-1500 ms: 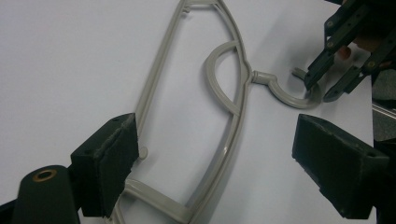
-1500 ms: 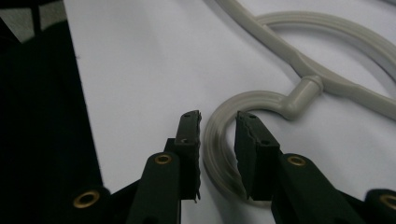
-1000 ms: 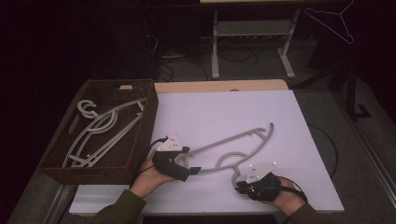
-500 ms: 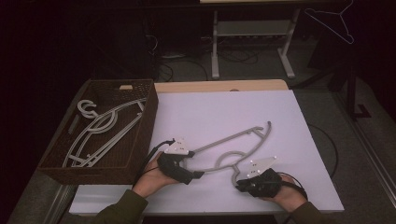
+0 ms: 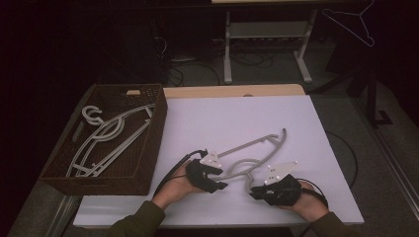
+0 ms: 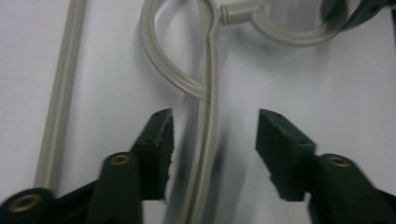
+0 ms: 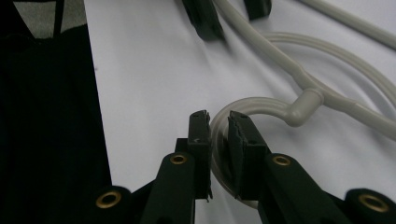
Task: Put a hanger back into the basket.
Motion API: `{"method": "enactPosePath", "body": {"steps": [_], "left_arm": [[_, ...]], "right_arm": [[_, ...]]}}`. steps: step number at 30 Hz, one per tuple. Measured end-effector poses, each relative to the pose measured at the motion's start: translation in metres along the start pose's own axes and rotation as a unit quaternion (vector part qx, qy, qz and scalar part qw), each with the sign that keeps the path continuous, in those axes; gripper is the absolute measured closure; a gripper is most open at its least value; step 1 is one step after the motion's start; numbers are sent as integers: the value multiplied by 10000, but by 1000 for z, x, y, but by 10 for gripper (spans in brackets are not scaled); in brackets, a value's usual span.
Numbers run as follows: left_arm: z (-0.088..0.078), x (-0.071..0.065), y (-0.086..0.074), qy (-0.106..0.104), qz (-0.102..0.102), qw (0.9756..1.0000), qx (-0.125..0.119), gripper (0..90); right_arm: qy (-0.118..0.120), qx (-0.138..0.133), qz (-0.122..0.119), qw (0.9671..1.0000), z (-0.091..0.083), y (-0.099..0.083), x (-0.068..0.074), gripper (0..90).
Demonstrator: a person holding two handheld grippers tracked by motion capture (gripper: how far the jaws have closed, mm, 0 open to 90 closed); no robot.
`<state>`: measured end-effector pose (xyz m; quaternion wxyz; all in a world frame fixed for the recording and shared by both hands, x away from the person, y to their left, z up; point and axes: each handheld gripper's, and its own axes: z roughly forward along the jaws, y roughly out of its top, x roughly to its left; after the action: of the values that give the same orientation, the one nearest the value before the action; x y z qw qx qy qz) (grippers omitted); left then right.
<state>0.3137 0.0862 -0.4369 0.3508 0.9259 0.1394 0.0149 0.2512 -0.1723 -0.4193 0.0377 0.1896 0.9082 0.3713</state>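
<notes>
Left gripper view: hanger (image 6: 208, 140) arm lies between closing gripper (image 6: 215, 144) jaws.

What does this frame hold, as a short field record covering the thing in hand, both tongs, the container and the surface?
thing in hand: pale grey plastic clothes hanger, lying flat on the table
right tongs: shut on the hanger's hook
left tongs: open, jaws have just been closing, astride one hanger arm, pads not yet on it
container: dark brown woven basket at the table's left, holding more grey hangers
surface: white table top
background: thin white wire hanger hanging at the upper right
</notes>
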Motion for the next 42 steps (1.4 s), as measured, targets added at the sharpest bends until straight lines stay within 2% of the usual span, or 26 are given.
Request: {"method": "enactPosePath", "body": {"steps": [2, 9, 13, 16, 17, 19, 22, 23, 27, 29, 35, 42], "left_arm": [[5, 1, 3, -26, 21, 9999, 125, 570], [10, 2, 9, 73, 107, 9998, 173, 764], [9, 3, 9, 16, 44, 9998, 169, 795], [8, 3, 10, 35, 40, 9998, 188, 810], [7, 2, 10, 50, -18, 9999, 122, 812], [2, 3, 11, 49, -87, 9999, 30, 813], [-6, 4, 13, 90, -109, 9999, -55, 814], [-9, 4, 14, 105, -156, 9998, -113, 814], [-24, 6, 18, 136, -184, 9996, -183, 814], [-32, 5, 22, 107, -293, 9991, -274, 814], [-60, 7, 33, 114, -472, 9979, -420, 814], [-100, 9, 43, 251, -687, 9959, -540, 814]], "right_arm": [[30, -42, 37, 10000, -2, 2, 1, 795], [22, -123, -52, 9999, -5, 6, 1, 794], [14, -127, -74, 9999, -5, 5, 1, 779], [-83, -312, 79, 9994, -10, 6, 1, 570], [-150, -441, 158, 9988, -13, 6, 0, 475], [-302, -710, 245, 9967, -22, 6, -3, 347], [-589, -1024, 414, 9921, -38, 2, -8, 241], [-750, -1125, 458, 9898, -42, 0, -9, 211], [-1008, -1404, 697, 9825, -59, -11, -14, 167], [-1071, -1466, 826, 9799, -63, -17, -16, 154], [-1256, -1455, 1056, 9757, -64, -34, -19, 129], [-1355, -1478, 1166, 9727, -63, -39, -24, 122]]}}
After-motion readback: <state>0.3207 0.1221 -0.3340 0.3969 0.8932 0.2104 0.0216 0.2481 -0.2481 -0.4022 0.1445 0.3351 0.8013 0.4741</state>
